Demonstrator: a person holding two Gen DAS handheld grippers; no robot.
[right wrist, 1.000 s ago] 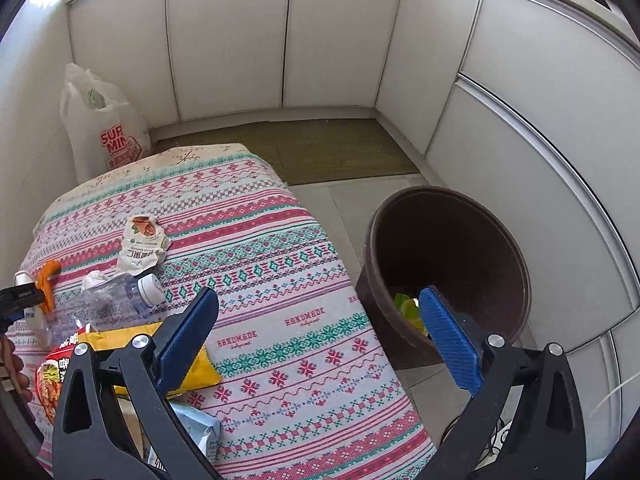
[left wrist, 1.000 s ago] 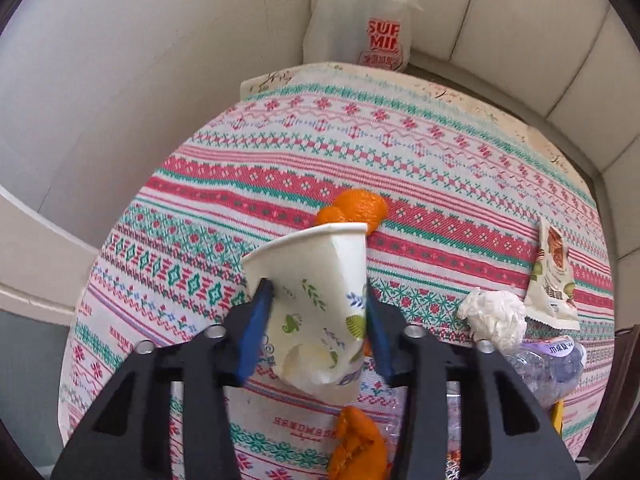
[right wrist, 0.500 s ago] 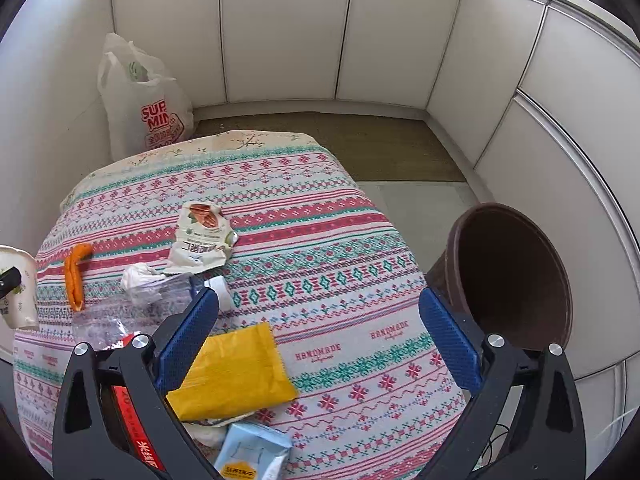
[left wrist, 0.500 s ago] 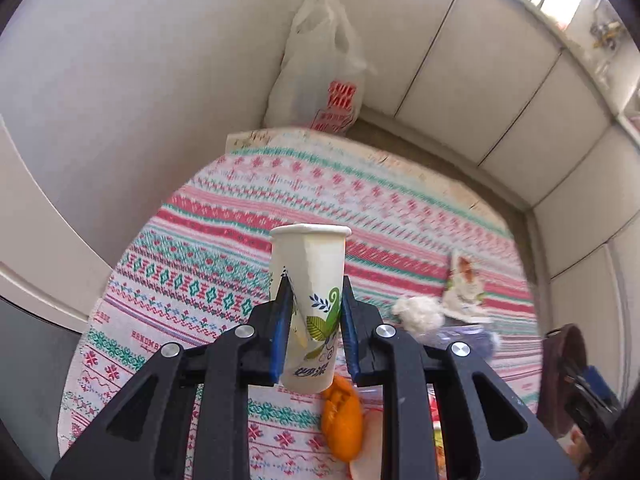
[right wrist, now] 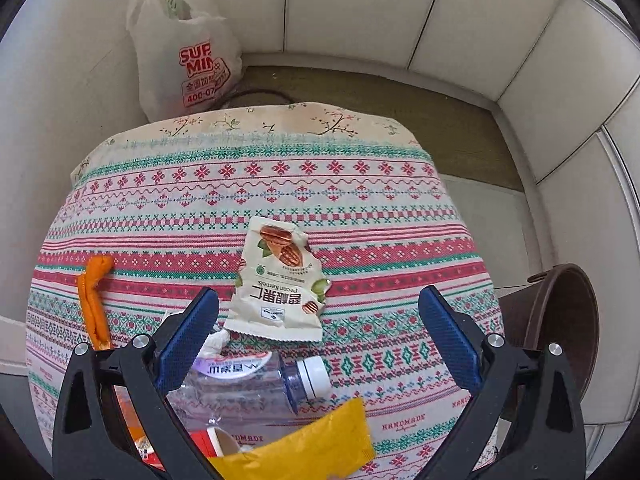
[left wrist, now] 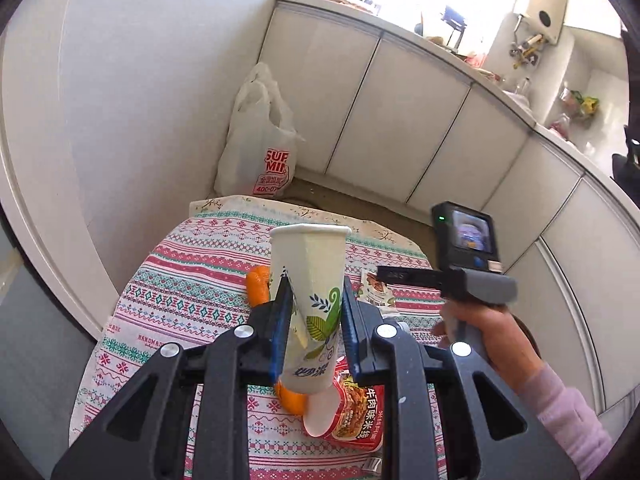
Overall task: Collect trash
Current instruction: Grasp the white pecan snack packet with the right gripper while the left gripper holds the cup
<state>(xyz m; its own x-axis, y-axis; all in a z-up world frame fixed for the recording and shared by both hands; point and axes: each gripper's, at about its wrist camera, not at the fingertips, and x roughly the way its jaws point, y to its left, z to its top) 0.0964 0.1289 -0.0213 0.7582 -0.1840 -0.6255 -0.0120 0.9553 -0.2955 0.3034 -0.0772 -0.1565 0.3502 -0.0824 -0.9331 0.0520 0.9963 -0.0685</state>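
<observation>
Left wrist: paper cup (left wrist: 308,304) upright — seemingly creased, clamped.

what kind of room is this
Probably a home kitchen or utility corner: white cabinets under a cluttered countertop, a cloth-covered table strewn with trash, and a supermarket bag on the floor.
</observation>
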